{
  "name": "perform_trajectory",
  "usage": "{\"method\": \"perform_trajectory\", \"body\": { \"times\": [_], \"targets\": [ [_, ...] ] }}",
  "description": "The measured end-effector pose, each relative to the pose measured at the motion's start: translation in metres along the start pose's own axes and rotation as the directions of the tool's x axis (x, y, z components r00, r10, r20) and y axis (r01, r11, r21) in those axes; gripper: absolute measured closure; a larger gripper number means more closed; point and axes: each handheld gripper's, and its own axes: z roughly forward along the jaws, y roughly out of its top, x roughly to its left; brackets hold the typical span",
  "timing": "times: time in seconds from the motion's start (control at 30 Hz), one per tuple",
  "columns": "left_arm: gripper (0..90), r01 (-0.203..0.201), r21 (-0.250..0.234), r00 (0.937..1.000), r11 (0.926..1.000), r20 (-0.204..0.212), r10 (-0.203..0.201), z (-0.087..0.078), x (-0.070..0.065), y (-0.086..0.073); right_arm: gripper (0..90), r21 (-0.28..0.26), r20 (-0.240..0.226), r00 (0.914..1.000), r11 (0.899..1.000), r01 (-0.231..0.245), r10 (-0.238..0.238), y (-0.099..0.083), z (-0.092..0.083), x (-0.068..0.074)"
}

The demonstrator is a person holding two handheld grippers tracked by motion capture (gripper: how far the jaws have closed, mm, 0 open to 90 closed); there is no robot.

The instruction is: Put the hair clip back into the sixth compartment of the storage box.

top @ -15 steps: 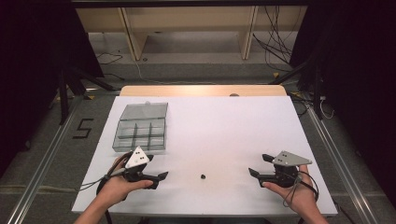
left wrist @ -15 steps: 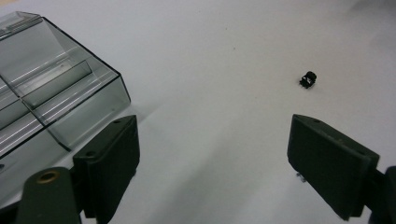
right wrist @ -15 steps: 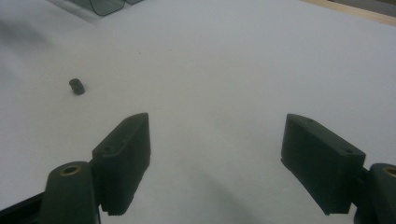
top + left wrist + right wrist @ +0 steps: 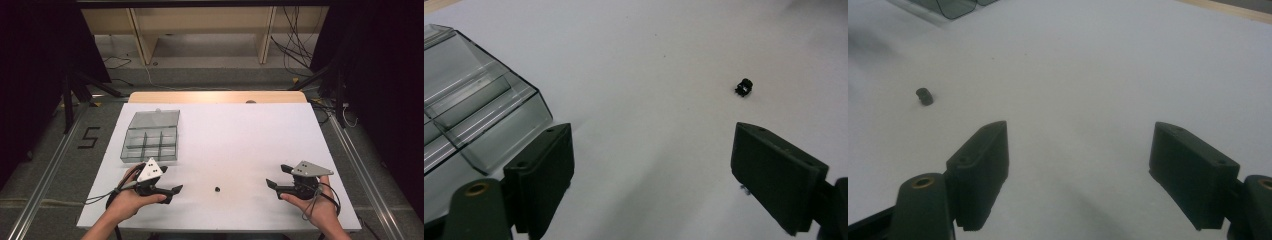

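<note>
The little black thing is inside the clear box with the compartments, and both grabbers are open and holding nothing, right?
Not quite. The small black part is not in the clear compartment box; the high view shows it lying on the bare white table, apart from the box, between the two grippers. The rest holds: the left gripper and right gripper are both open and holding nothing.

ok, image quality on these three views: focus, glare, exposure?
High view: white table bright, surroundings nearly black. Left gripper view: small black part fairly sharp, streaky reflections on the clear box. Right gripper view: softer, same part blurred.
</note>
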Motion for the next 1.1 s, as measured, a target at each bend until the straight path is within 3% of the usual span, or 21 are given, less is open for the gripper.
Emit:
{"method": "perform_trajectory", "body": {
  "times": [0.93, 1.1],
  "targets": [
    [18.6, -0.059, -0.003, 0.9961, 0.9983, 0.065, 0.059, 0.03, -0.025, 0.021, 24.6, 0.0, 0.003, 1.0, 1.0, -0.007, 0.007, -0.001, 0.001, 0.0],
    [19.3, -0.087, 0.007, 0.9933, 0.9962, 0.077, 0.086, 0.039, -0.03, 0.023, 24.6, 0.003, 0.003, 1.0, 1.0, -0.006, 0.006, -0.001, 0.001, 0.0]
  ]
}}
